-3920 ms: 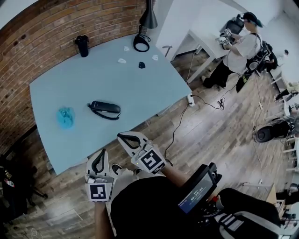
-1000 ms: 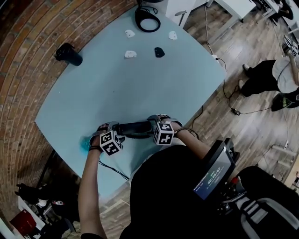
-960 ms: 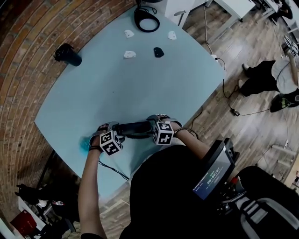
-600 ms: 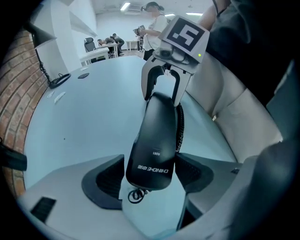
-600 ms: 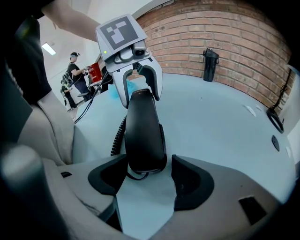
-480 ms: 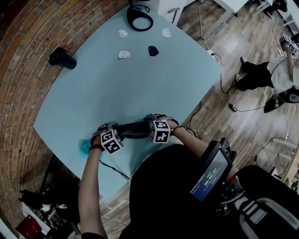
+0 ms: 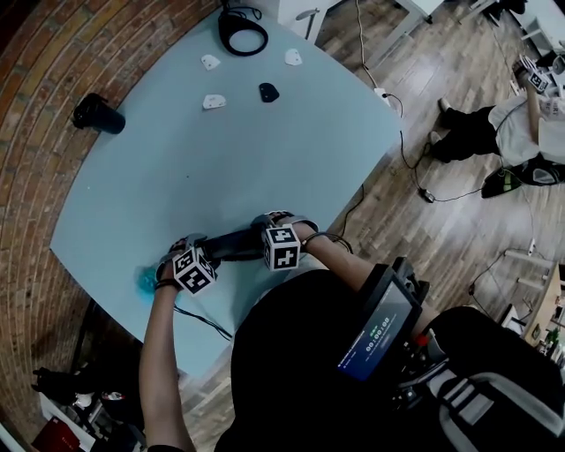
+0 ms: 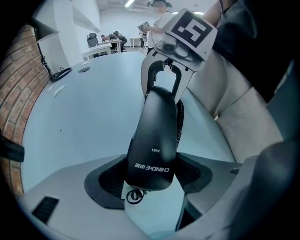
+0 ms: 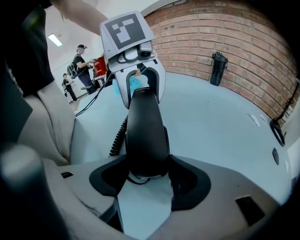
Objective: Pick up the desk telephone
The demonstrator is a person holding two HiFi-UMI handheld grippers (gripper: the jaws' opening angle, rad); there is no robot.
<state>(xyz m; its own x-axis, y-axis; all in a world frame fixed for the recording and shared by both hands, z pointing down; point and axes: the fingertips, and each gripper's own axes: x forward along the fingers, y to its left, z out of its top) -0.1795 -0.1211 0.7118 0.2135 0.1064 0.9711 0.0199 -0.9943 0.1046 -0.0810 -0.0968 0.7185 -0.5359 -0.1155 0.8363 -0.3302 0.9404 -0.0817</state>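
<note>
The black desk telephone [image 7: 234, 244] lies on the pale blue table [image 7: 265, 150] close to its near edge, coiled cord [image 8: 179, 122] along one side. My left gripper [image 7: 179, 254] has the phone's left end [image 8: 157, 126] between its dark pads, which touch both sides. Its jaws are closing. My right gripper [image 7: 269, 225] straddles the other end [image 9: 145, 126], pads against the sides and jaws closing too. In each gripper view the opposite gripper faces me across the phone: the right [image 8: 161, 82], the left [image 9: 139, 84]. The phone rests on the table.
A blue crumpled object [image 7: 144, 281] sits just left of the left gripper. Far across the table are a black bottle [image 7: 97, 113], a ring-shaped lamp base [image 7: 243, 26] and small white and black pieces [image 7: 212, 101]. A person [image 7: 494, 132] is on the wooden floor to the right.
Since the oldest frame both grippers came from off the table's edge to the phone's two ends. In the last second they stay there; only the head view drifts.
</note>
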